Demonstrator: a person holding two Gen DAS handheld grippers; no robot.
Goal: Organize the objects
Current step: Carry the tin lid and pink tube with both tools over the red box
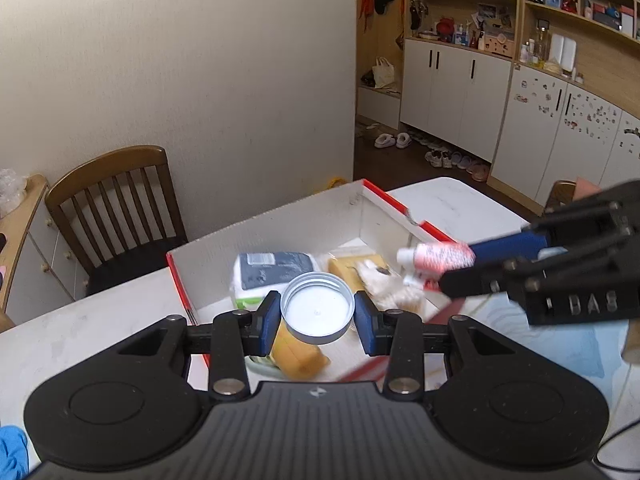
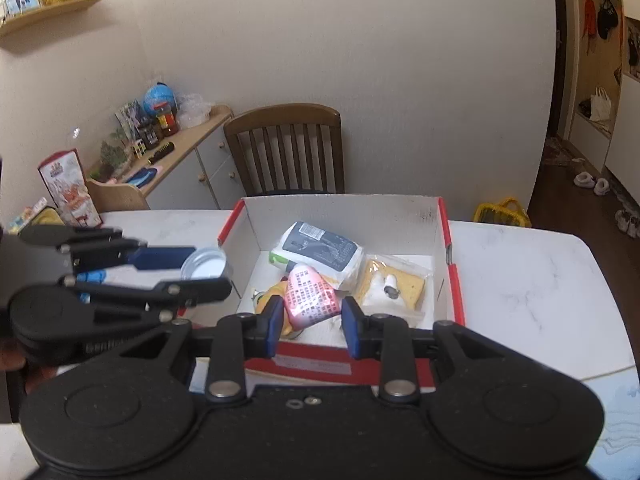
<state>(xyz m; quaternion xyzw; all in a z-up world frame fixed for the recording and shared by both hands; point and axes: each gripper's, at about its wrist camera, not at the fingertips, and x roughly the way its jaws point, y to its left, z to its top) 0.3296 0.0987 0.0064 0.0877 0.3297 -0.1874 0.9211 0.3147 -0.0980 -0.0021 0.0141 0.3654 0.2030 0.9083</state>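
Observation:
A round silver lid (image 1: 317,308) with a white inside sits between the blue pads of my left gripper (image 1: 317,314), which is shut on it above the near left part of a white cardboard box with red edges (image 1: 182,280). My right gripper (image 2: 310,314) is shut on a pink printed tube (image 2: 310,296) over the box's near rim (image 2: 454,280). In the left wrist view the right gripper (image 1: 460,265) comes in from the right with the tube (image 1: 438,256). From the right wrist, the left gripper (image 2: 200,276) and lid (image 2: 206,266) show at the box's left edge.
Inside the box lie a dark blue and white wipes pack (image 2: 320,250), a bagged yellow sponge (image 2: 400,286) and a yellow item (image 1: 298,356). The box stands on a white marble table (image 2: 520,280). A wooden chair (image 2: 286,148) and a cluttered sideboard (image 2: 188,148) stand behind.

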